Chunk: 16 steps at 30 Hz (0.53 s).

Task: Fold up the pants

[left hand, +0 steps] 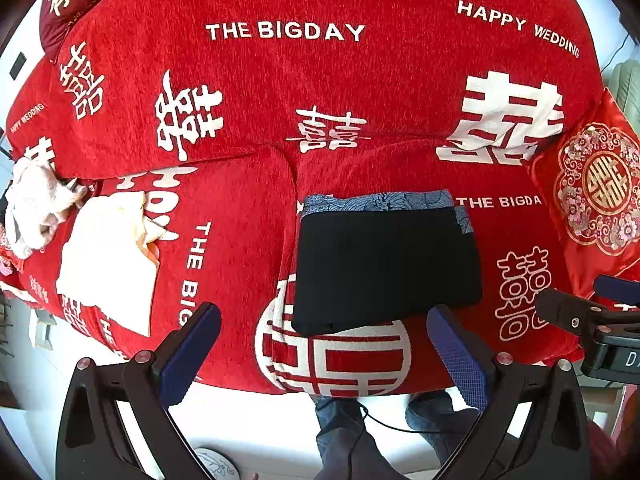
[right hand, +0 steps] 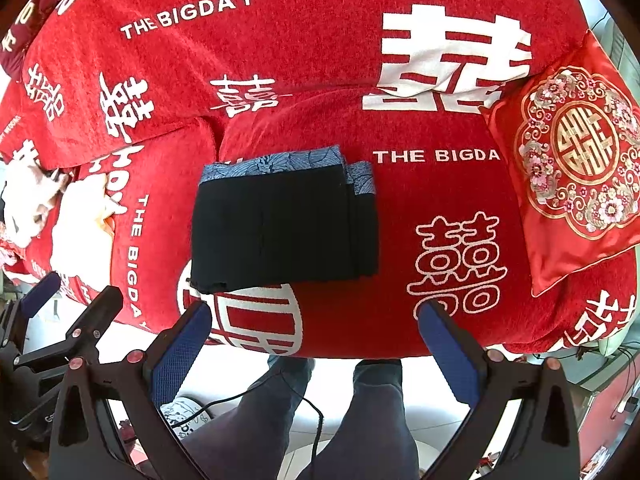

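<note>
Black pants lie folded into a flat rectangle on the red sofa seat, with a blue patterned garment showing under their far edge. My left gripper is open, held back from the seat's front edge, nothing between its blue pads. My right gripper is open too, just short of the pants' near edge. In the left wrist view the right gripper shows at the right; in the right wrist view the left gripper shows at the left.
A cream garment and a crumpled white and pink cloth lie on the left seat cushion. A red embroidered pillow leans at the right. A person's legs in jeans stand on the white floor below, with a black cable.
</note>
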Motion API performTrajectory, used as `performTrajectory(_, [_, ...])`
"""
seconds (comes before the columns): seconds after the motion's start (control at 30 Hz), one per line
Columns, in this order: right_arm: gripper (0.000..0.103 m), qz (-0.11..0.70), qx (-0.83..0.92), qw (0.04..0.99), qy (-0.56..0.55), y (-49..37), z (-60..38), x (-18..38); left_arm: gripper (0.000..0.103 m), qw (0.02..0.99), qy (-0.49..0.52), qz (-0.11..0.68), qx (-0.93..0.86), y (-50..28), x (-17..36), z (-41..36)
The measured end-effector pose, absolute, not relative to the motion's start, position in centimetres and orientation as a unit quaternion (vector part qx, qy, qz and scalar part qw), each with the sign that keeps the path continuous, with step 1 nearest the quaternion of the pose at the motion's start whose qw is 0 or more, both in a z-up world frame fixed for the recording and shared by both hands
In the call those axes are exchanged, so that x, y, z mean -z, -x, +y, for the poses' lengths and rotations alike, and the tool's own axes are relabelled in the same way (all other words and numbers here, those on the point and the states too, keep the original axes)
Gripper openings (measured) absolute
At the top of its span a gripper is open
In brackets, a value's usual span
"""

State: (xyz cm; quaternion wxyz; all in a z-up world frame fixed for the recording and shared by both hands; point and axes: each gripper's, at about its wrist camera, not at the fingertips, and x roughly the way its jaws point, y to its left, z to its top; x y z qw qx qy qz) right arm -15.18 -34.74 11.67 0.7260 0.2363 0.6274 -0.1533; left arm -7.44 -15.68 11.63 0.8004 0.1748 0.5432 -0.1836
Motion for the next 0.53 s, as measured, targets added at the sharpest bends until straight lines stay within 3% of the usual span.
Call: performTrajectory(0.53, [0.103, 0.628, 0.152, 0.725, -0.237, 15.26, -34.71, -11.61, 0.103, 0.802, -0.176, 0.538, 0.192, 7.55, -11.77, -15.60])
